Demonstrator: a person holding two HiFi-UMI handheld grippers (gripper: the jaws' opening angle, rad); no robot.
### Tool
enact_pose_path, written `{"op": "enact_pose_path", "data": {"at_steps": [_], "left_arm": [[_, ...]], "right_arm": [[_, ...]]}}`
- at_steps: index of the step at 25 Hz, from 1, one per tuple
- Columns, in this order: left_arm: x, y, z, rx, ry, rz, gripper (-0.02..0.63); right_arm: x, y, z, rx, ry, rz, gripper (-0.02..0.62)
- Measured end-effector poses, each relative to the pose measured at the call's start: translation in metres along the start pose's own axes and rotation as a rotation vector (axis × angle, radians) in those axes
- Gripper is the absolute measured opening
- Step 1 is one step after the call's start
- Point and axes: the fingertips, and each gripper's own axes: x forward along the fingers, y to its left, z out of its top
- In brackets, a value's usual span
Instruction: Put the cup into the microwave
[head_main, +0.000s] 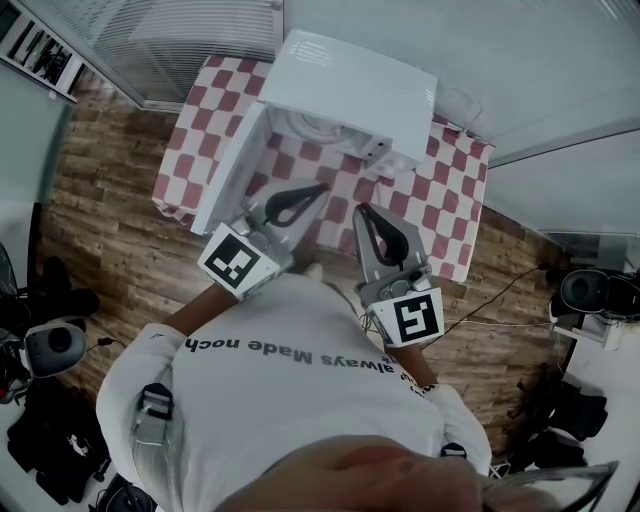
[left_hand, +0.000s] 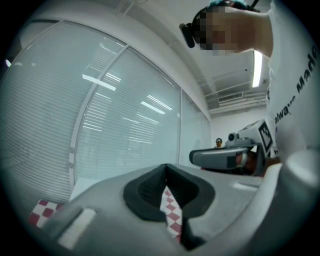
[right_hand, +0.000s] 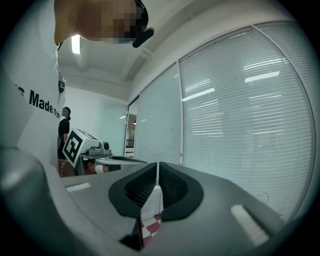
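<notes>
The white microwave (head_main: 350, 85) stands on a red-and-white checked table (head_main: 445, 205), and its door (head_main: 232, 170) hangs open to the left. Inside the cavity is a white rounded shape (head_main: 312, 126); I cannot tell whether it is the cup. Both grippers are held close to the person's chest, in front of the microwave, and point toward it. My left gripper (head_main: 322, 188) (left_hand: 166, 168) is shut with nothing in it. My right gripper (head_main: 360, 210) (right_hand: 158, 165) is shut too, also holding nothing. Each gripper view shows the other gripper to the side.
Window blinds (head_main: 200, 40) run behind the table. Around it is wooden floor (head_main: 110, 220), with dark equipment at the left (head_main: 50, 345) and at the right (head_main: 590, 290), where a cable (head_main: 500, 300) trails. The person's white shirt (head_main: 300, 400) fills the lower head view.
</notes>
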Motion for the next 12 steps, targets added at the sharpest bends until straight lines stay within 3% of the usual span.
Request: {"op": "enact_pose_path", "data": {"at_steps": [12], "left_arm": [[0.007,0.002,0.004,-0.018,-0.027,0.012,0.003]], "right_arm": [[-0.001,-0.013,-0.005,0.009,-0.006,-0.019,0.015]]}}
